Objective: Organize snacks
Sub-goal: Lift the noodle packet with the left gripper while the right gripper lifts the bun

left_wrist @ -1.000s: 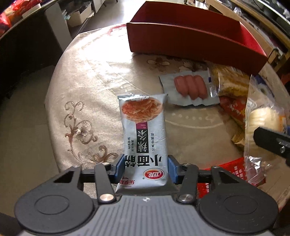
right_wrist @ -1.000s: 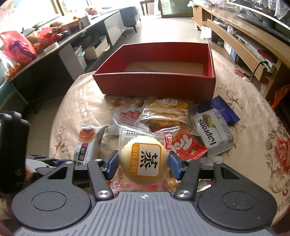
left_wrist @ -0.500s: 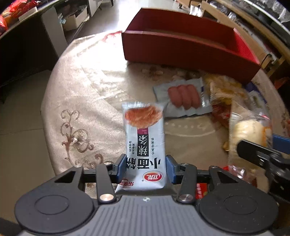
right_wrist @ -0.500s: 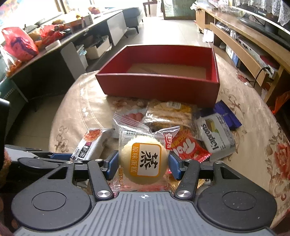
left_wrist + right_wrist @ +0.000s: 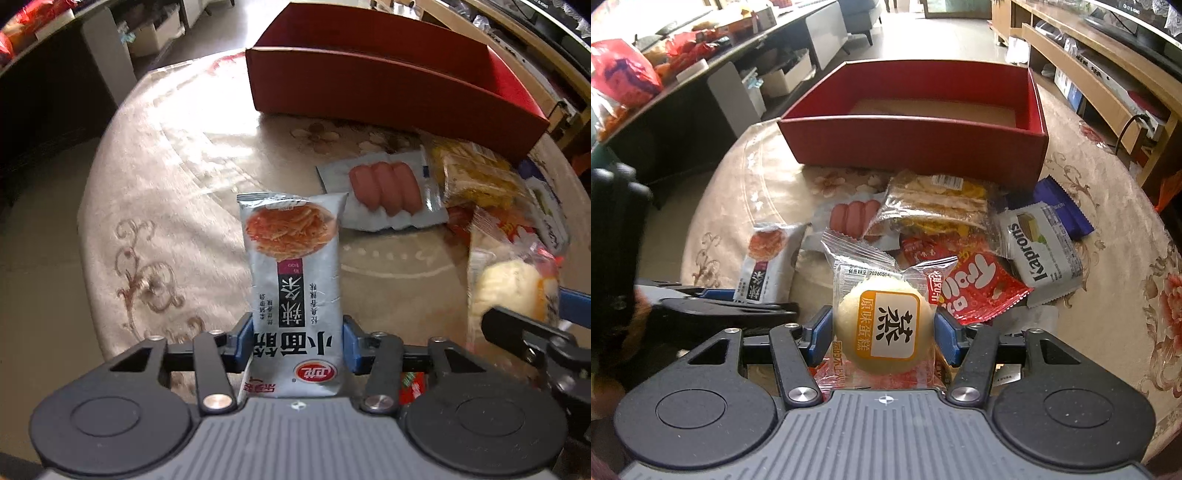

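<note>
On the round table point(image 5: 1108, 192) before the red box point(image 5: 912, 144), your left gripper point(image 5: 297, 345) pinches the grey noodle pack point(image 5: 295, 288) and your right gripper point(image 5: 882, 334) pinches the round cake pack point(image 5: 884, 325), each sticking out past its tips.

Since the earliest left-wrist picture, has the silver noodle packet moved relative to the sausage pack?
Yes. The silver noodle packet, clamped in the left gripper, now overlaps the sausage pack, nearer the red box.

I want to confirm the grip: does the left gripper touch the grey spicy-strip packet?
Touching. In the left wrist view both blue pads of the left gripper press against the sides of the grey spicy-strip packet, with no gap showing.
</note>
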The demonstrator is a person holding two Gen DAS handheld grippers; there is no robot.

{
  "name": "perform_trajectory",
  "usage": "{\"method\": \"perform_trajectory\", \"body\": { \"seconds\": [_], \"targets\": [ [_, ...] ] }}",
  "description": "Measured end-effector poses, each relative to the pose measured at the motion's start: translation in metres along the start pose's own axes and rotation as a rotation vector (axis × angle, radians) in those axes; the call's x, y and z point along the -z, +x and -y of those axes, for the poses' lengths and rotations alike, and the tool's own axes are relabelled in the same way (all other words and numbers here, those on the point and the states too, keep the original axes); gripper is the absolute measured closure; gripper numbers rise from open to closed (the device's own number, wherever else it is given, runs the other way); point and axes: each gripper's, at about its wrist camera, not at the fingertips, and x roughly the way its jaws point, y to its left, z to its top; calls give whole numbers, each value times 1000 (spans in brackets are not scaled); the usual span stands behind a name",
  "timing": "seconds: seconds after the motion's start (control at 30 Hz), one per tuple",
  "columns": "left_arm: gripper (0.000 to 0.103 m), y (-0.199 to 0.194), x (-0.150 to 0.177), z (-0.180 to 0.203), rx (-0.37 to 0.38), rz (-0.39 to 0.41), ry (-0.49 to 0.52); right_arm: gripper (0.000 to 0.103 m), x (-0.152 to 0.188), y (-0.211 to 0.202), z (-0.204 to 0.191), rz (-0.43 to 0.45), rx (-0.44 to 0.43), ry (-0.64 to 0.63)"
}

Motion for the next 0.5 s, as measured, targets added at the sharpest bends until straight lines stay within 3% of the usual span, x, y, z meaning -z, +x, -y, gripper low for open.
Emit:
{"method": "perform_trajectory", "body": {
  "seconds": [0.5],
  "targets": [
    [61,-49,-2,-11,110,85,-34,40,-4,-21,-2,80,-4,7]
  ]
}}
